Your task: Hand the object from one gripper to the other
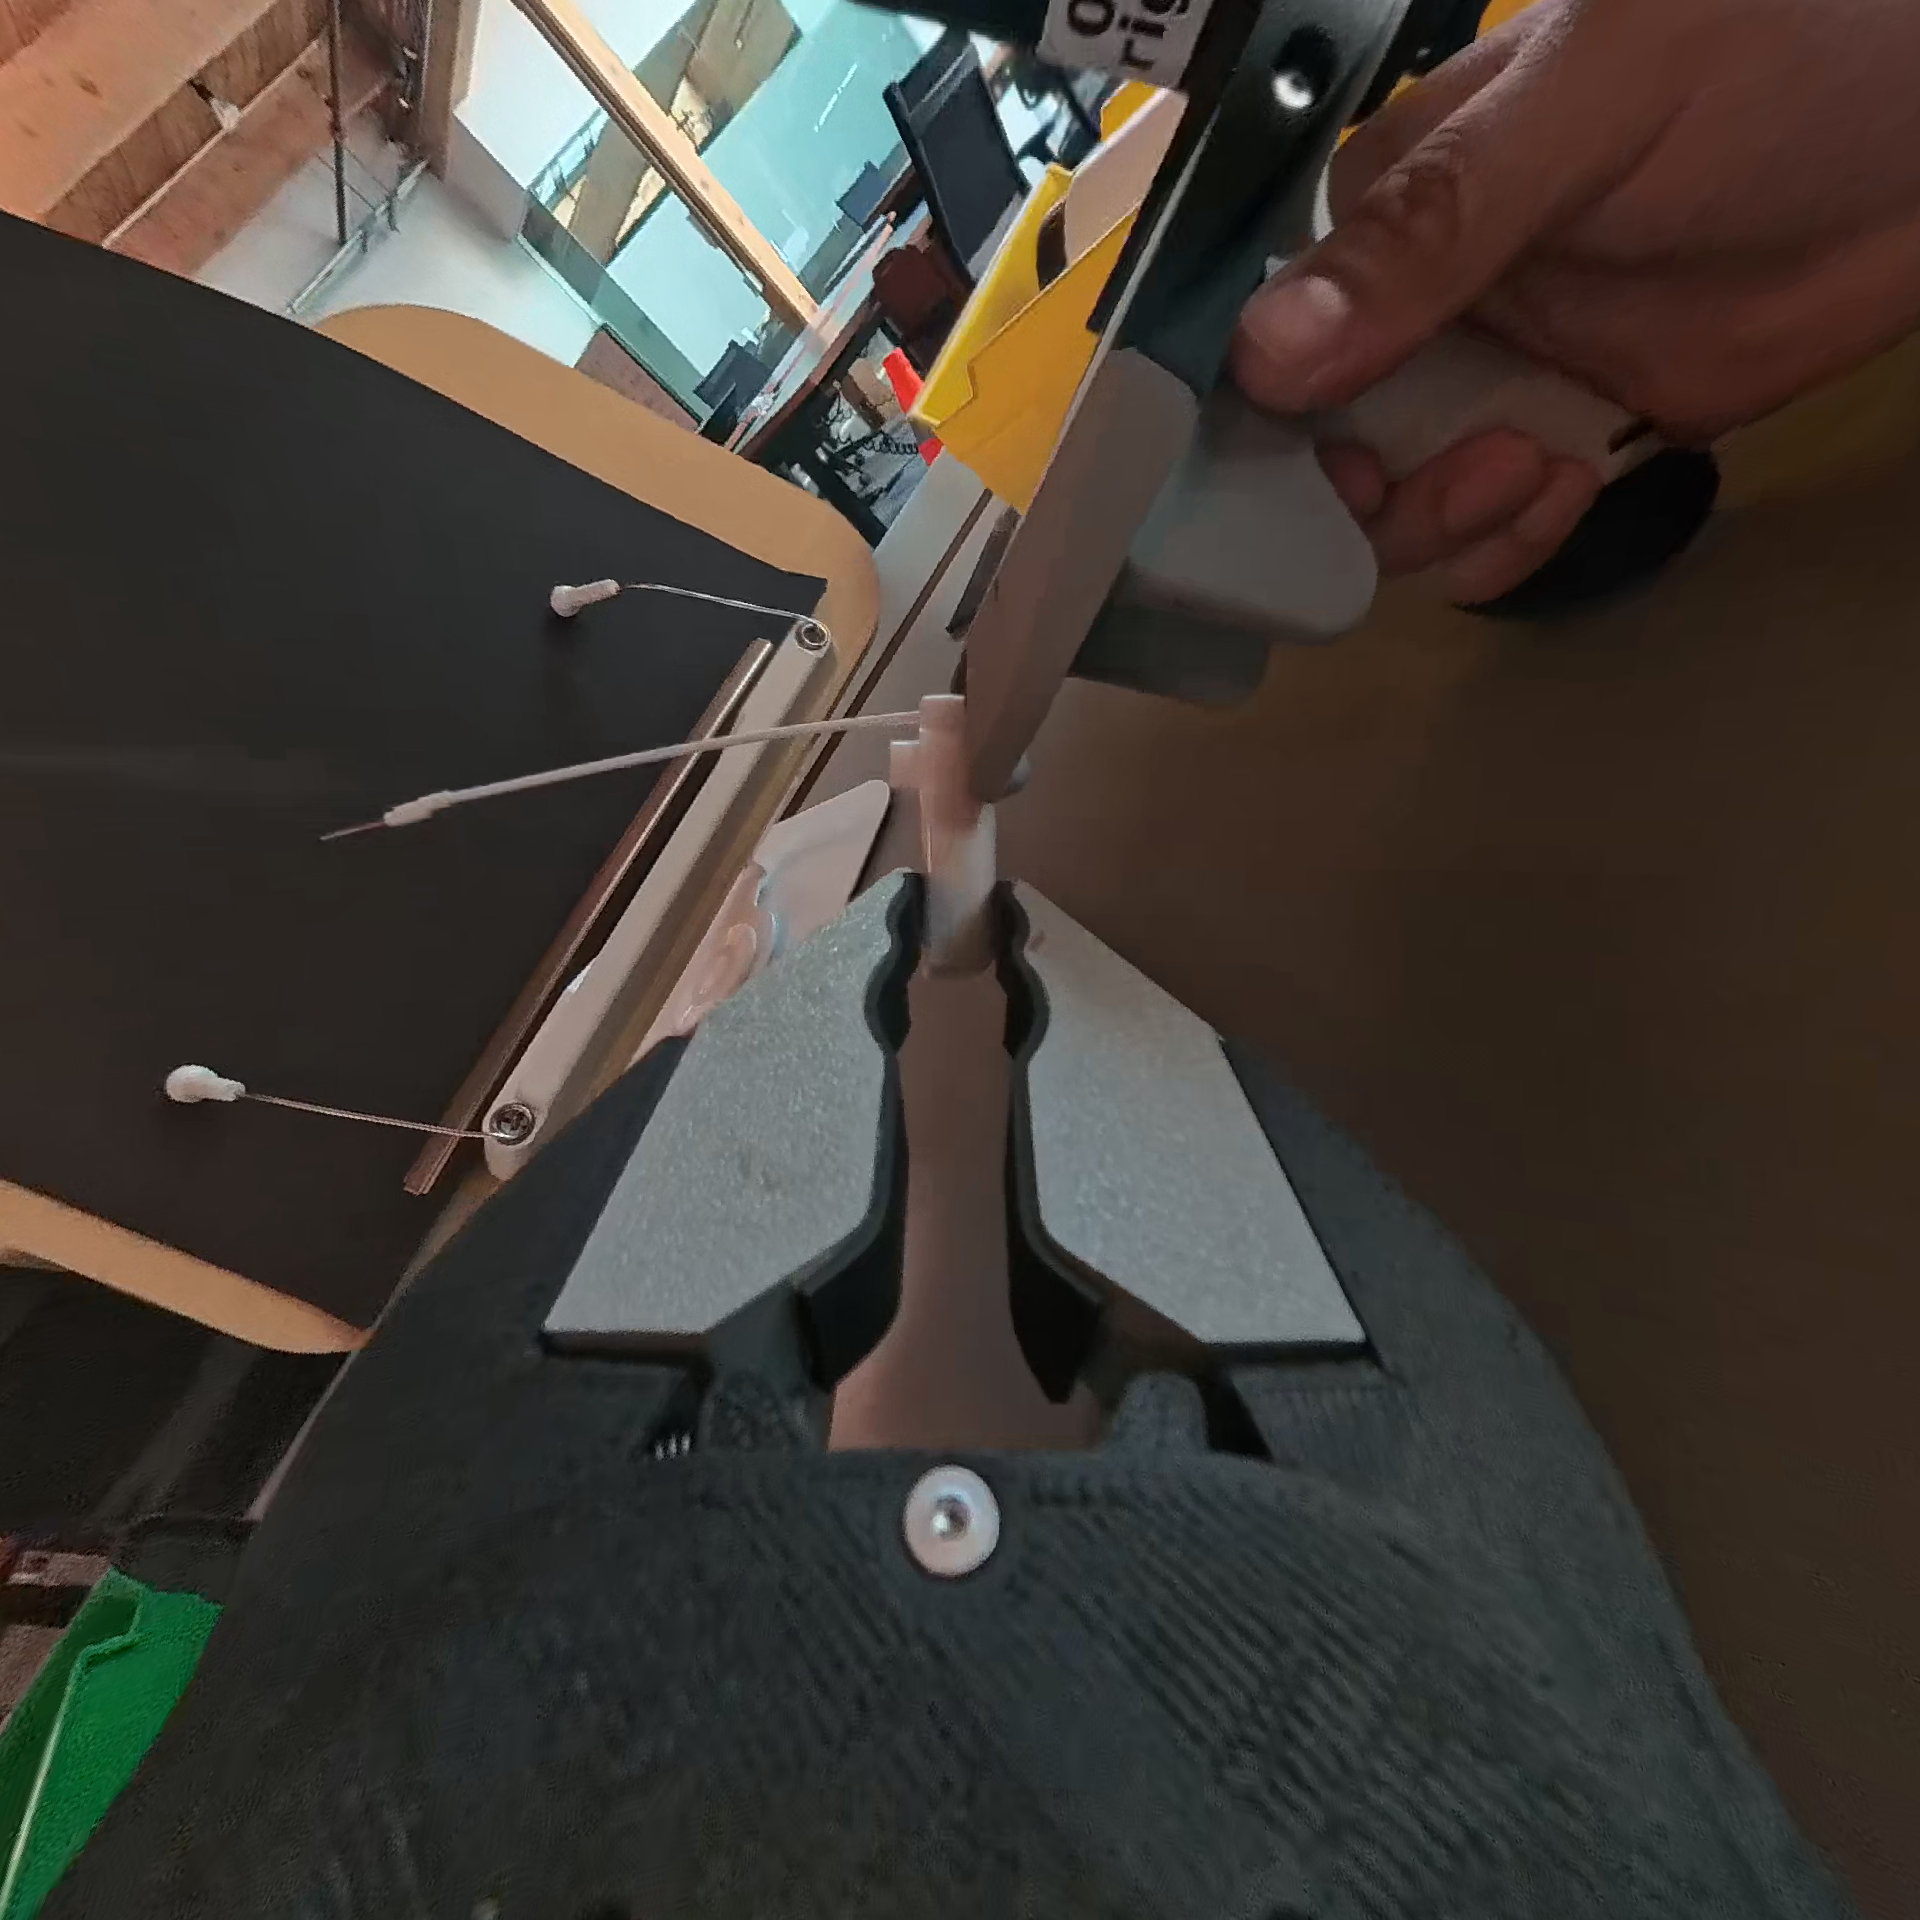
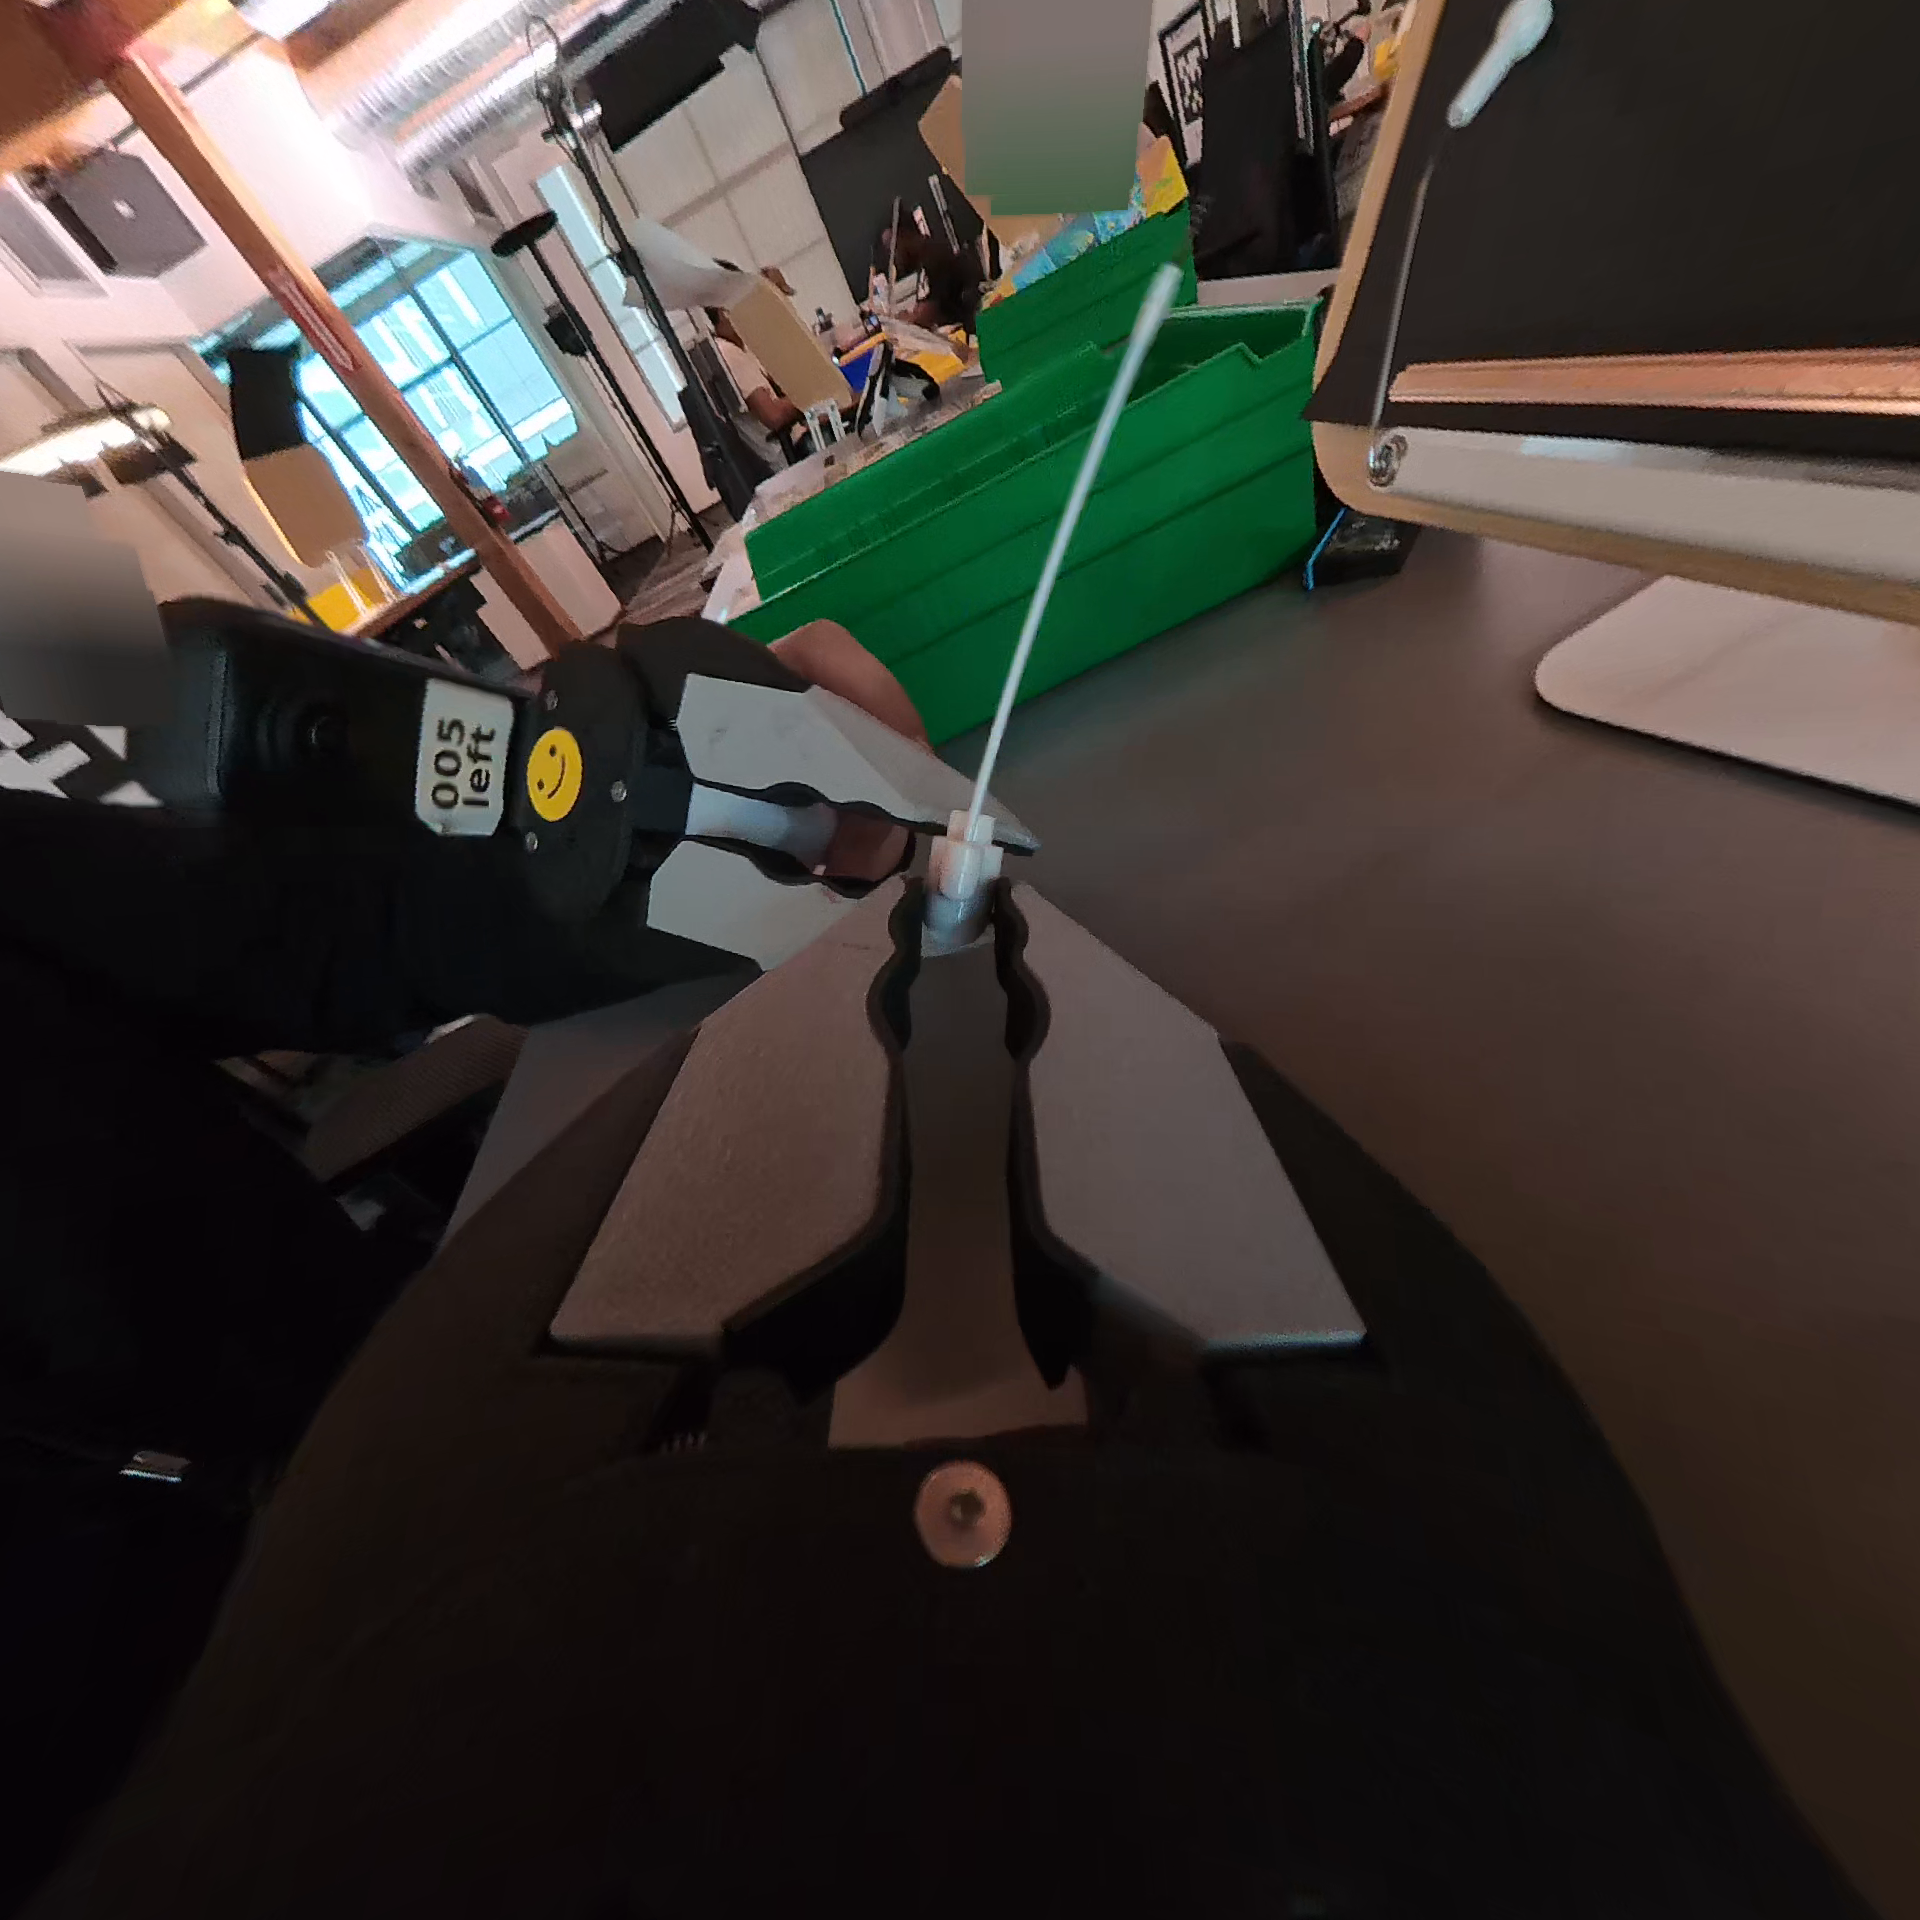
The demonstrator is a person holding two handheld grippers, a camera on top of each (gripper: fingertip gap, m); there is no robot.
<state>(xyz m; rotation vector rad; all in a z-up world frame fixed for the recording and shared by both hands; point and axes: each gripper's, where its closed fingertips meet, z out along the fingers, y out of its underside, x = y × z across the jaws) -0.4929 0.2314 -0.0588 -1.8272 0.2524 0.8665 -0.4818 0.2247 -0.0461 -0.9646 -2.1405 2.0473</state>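
A black board (image 1: pixel 312 623) and green bins (image 2: pixel 1039 540) stand nearby — both the left gripper (image 1: pixel 958 925) and the right gripper (image 2: pixel 956 914) pinch the white connector (image 1: pixel 961 883).

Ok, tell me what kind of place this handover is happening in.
Probably an open workshop or lab-style office. The right wrist view shows light stands and green plastic bins behind a dark worktable; the left wrist view shows a glass partition and office chairs.

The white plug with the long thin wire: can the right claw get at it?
Probably yes. The right claw already has its tips around the white plug, with the left claw pinching the same piece. Nothing sits between them.
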